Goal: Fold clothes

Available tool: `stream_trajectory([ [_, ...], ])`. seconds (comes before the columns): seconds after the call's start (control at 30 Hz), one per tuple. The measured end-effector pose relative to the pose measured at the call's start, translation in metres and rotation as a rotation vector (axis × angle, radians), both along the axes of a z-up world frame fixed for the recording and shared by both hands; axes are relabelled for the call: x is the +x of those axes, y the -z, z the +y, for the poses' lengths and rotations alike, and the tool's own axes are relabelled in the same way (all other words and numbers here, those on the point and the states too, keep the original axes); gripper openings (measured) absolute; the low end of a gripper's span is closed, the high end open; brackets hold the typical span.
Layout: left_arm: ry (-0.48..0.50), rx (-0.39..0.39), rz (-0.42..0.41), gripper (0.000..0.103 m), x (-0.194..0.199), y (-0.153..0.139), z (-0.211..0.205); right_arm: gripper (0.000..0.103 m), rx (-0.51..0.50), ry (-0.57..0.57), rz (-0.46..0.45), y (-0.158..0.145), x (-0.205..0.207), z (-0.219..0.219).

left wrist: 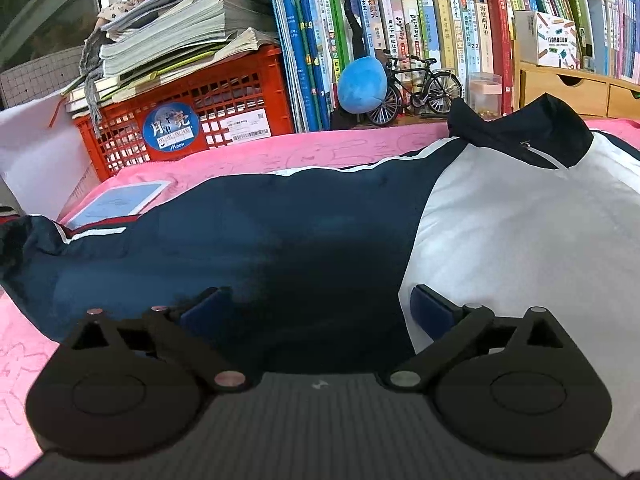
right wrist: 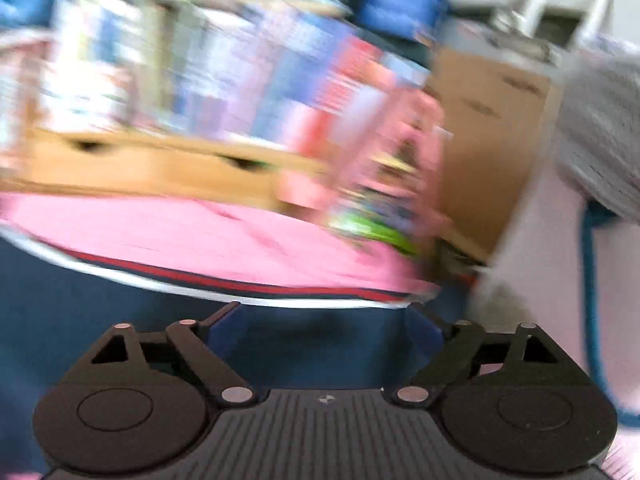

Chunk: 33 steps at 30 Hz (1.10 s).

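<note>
A navy and white jacket [left wrist: 304, 224] lies spread on the pink cloth [left wrist: 256, 156], its dark collar [left wrist: 520, 132] standing up at the far right and a sleeve reaching to the left. My left gripper [left wrist: 320, 304] is open just above the jacket where navy meets white. The right wrist view is motion-blurred. My right gripper [right wrist: 324, 316] is open over navy fabric [right wrist: 120, 300], close to its red and white striped edge [right wrist: 224, 286]. Neither gripper holds anything.
A red crate [left wrist: 192, 116] under stacked papers stands at the back left. Books [left wrist: 440, 20], a blue plush [left wrist: 362, 86], a model bicycle [left wrist: 416, 88] and wooden drawers [left wrist: 568, 88] line the back. A tablet [left wrist: 120, 202] lies on the cloth. A cardboard box [right wrist: 488, 140] stands at the right.
</note>
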<state>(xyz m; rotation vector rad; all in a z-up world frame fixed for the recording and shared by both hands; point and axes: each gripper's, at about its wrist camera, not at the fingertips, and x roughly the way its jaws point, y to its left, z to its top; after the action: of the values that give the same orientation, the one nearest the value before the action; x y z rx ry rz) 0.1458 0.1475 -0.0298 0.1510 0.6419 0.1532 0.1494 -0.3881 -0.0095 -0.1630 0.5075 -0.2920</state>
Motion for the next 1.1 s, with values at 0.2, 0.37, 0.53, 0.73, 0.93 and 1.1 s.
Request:
stream_trajectory([
  [0.2,0.006,0.012,-0.036,0.1,-0.008,-0.005,-0.002,0.088,0.172,-0.406,-0.056,0.007,-0.086,0.104],
  [0.37,0.129,-0.081,-0.095,0.099,-0.069,-0.031,-0.019,0.095,0.118,-0.672,-0.082,0.012,-0.165,0.181],
  [0.53,0.366,-0.084,-0.08,0.101,-0.144,-0.029,-0.066,0.1,0.021,-0.758,-0.006,0.033,-0.211,0.206],
  [0.73,0.395,-0.093,-0.035,0.101,-0.184,-0.009,-0.08,0.101,0.181,-0.584,-0.016,0.033,-0.239,0.133],
  [0.93,0.348,-0.076,-0.026,0.101,-0.178,-0.009,-0.084,0.1,0.35,-0.563,0.086,0.037,-0.26,0.073],
  [1.1,0.318,-0.09,-0.005,0.101,-0.174,-0.008,-0.091,0.1,0.452,-0.72,0.114,0.047,-0.268,0.102],
])
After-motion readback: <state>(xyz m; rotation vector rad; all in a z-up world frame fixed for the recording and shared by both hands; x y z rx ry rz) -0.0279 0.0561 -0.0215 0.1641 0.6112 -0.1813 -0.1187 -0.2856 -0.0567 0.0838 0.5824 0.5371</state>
